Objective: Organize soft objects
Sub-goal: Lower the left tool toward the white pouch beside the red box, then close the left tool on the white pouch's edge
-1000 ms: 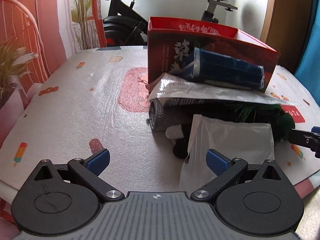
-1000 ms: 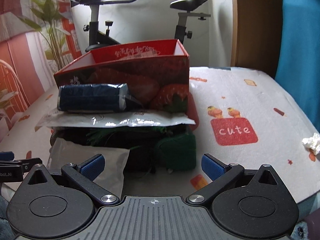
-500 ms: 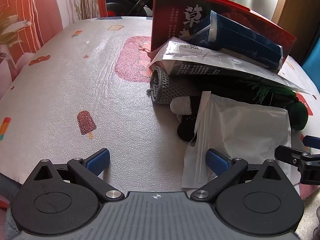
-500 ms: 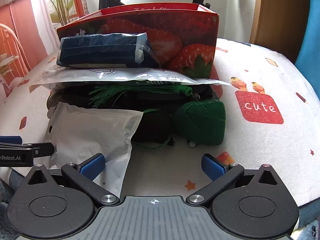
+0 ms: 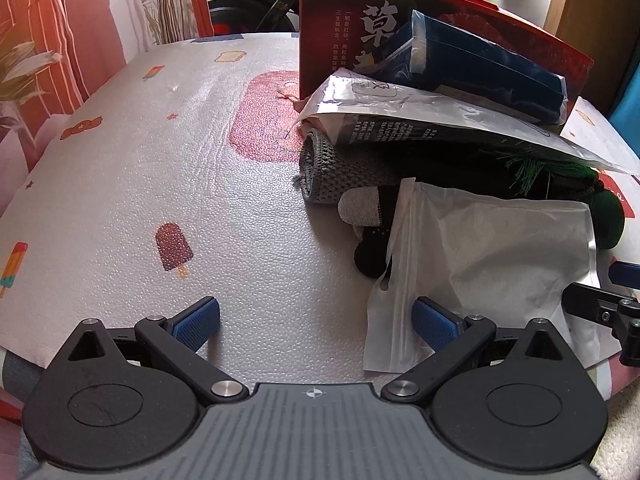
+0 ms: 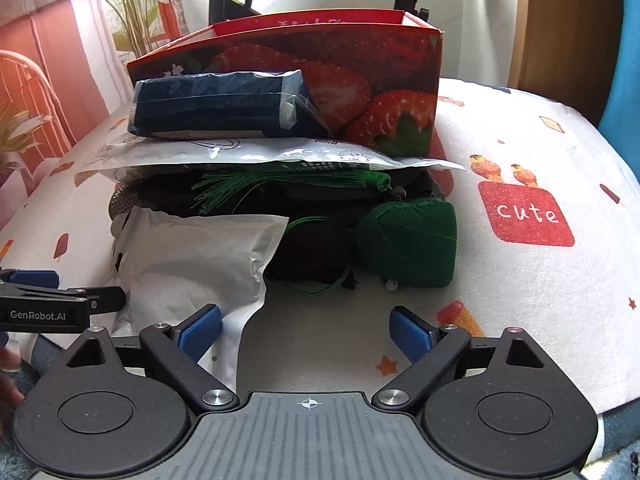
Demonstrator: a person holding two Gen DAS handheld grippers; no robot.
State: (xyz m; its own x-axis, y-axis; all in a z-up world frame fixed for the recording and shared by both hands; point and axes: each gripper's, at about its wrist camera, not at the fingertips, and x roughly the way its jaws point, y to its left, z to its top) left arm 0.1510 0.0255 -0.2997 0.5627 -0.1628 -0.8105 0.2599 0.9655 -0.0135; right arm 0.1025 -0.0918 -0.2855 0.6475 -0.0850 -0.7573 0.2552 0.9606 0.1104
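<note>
While our right hand-held gripper (image 6: pixel 306 330) narrows, jaws apart and empty, and our left hand-held gripper (image 5: pixel 318 320) gapes wide, the white crinkled plastic pouch (image 6: pixel 192 260) lies on the table (image 5: pixel 160 168) before the red strawberry-printed cardboard box (image 6: pixel 360 64).

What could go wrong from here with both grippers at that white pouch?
1. The white pouch has its far edge under the pile, so pulling it may drag the black fabric out too.
2. The blue pack sits on the slick silver bag and could slide off.
3. The left gripper and right gripper are close; they might collide.
</note>
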